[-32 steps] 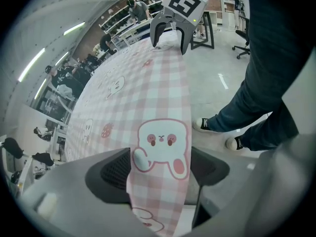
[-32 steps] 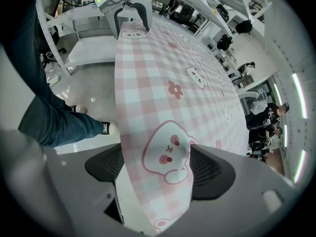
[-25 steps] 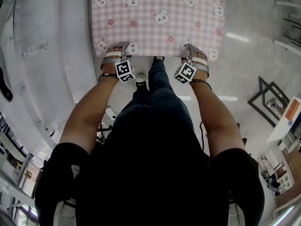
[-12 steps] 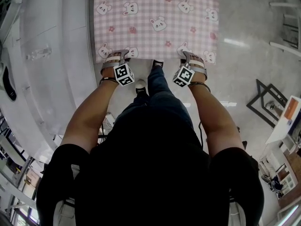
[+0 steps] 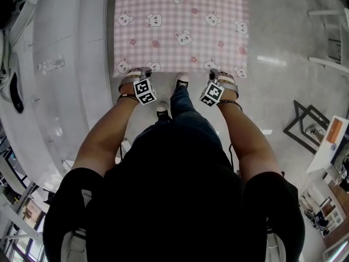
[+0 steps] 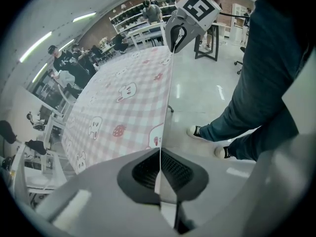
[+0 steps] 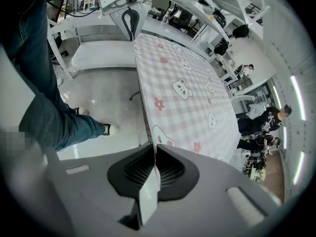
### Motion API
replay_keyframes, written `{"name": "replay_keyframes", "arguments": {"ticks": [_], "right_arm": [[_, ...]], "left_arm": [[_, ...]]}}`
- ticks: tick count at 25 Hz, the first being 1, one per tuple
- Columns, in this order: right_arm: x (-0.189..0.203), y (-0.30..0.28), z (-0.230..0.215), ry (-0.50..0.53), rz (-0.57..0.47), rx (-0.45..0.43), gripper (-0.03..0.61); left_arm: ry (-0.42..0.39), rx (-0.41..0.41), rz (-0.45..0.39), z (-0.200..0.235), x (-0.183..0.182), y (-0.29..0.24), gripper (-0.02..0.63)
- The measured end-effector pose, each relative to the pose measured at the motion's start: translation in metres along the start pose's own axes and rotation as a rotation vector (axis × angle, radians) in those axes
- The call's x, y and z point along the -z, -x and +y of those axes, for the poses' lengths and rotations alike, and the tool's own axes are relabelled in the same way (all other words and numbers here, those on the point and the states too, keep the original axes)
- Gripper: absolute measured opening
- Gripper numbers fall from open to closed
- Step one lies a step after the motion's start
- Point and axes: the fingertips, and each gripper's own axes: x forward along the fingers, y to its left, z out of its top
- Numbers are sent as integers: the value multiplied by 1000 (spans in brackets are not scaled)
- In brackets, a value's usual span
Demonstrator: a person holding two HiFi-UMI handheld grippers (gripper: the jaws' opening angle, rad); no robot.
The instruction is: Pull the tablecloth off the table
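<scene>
Ahead of person (image 5: pixel 174 201), tablecloth (image 5: pixel 180 26) runs lengthwise fwd.

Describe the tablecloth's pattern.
The tablecloth is pink-and-white check with white bunnies, small pink flowers and strawberries; it shows best in the head view.

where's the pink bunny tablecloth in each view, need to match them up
Head view: tablecloth fills the top centre, near edge toward the person.
Left gripper view: tablecloth lies left of centre, its edge running down the middle.
Right gripper view: tablecloth lies right of centre.
Shared landmark: the person's jeans leg, at right in the left gripper view, at left in the right gripper view.
</scene>
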Motion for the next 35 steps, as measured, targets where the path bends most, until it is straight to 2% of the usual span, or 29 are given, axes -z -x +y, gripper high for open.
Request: {"name": "replay_keyframes", "arguments": {"ticks": [6,13,18,30,35], "right_arm": [[-1,3,-6,1,21,-48,28],[0,14,-15,23,36,-103,28],[-3,20,-5,33,61,-162,28],[-11,32,-4,18,90,-189,28],[-11,39,-23,1,94,-203,28]], "left_arm": [[8,27,17,8,-2,5,0],[59,75,18,16,-10,19,0],[76,104,28,12,-5,27,0],[112,159,18,12,1,40,0],[115,194,18,28,-9,51,0]]}}
